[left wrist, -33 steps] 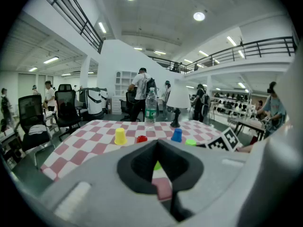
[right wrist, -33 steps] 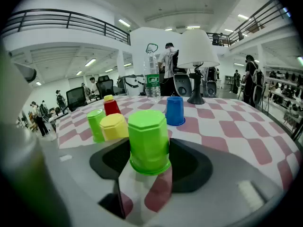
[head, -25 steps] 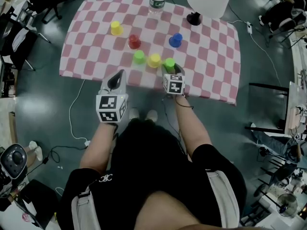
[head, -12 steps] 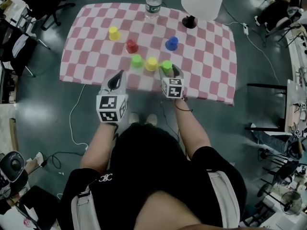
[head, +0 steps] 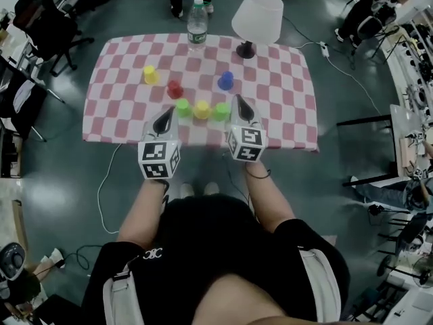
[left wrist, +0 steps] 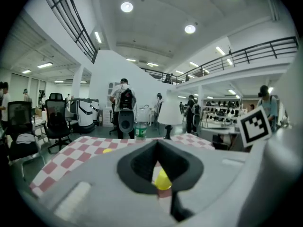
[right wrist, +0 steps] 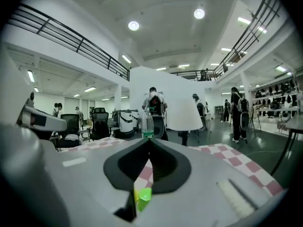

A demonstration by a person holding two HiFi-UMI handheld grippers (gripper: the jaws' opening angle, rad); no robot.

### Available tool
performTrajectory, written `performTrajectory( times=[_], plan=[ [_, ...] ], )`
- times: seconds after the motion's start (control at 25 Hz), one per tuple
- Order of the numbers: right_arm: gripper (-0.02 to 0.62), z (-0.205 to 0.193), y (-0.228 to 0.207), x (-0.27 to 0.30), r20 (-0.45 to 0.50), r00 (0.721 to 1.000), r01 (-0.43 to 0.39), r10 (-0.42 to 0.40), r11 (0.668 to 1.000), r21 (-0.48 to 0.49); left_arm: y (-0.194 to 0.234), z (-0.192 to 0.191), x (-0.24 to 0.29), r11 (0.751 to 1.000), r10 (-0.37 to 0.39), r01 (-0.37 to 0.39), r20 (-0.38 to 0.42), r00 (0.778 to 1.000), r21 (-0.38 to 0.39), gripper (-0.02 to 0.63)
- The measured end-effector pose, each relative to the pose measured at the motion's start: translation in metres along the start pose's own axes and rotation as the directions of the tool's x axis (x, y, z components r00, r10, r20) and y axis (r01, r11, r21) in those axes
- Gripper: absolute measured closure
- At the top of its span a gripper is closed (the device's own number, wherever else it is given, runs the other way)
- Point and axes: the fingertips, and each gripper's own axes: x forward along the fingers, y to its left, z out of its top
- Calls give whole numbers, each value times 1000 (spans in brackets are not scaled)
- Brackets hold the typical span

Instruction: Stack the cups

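Six cups stand upside down and unstacked on the pink and white checked tabletop, each apart from the tongs: a row of three near the lower edge of the cloth, with the left green cup, the middle yellow cup and the right green cup side by side and close together, then the red cup just above and left of that row, the far yellow cup further up and left, and the blue cup above the right end of the row. At the top edge of the cloth stand a clear water bottle with a green label and a lamp with a white shade on a dark foot. Both tongs hang over the lower edge of the cloth. The left tongs sit below and left of the row, their tips pressed together on nothing; in the left gripper view a yellow cup shows through the gap behind the tips. The right tongs sit just right of the right green cup; their jaws have just been closing and now meet with nothing between them, a green cup showing below them on the cloth
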Motion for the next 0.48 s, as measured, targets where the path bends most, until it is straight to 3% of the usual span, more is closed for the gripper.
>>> performTrajectory(
  times=[0.24,0.48],
  plan=[
    [597,30,-1,-16,54,998,11,-10,1000,-11,-13,12,3,1000,-23,22,28,999,22,609],
    [596,29,22,-13,47,997,-55,56,998,-20,-10,15,-8,1000,20,-20,35,999,20,609]
  ],
)
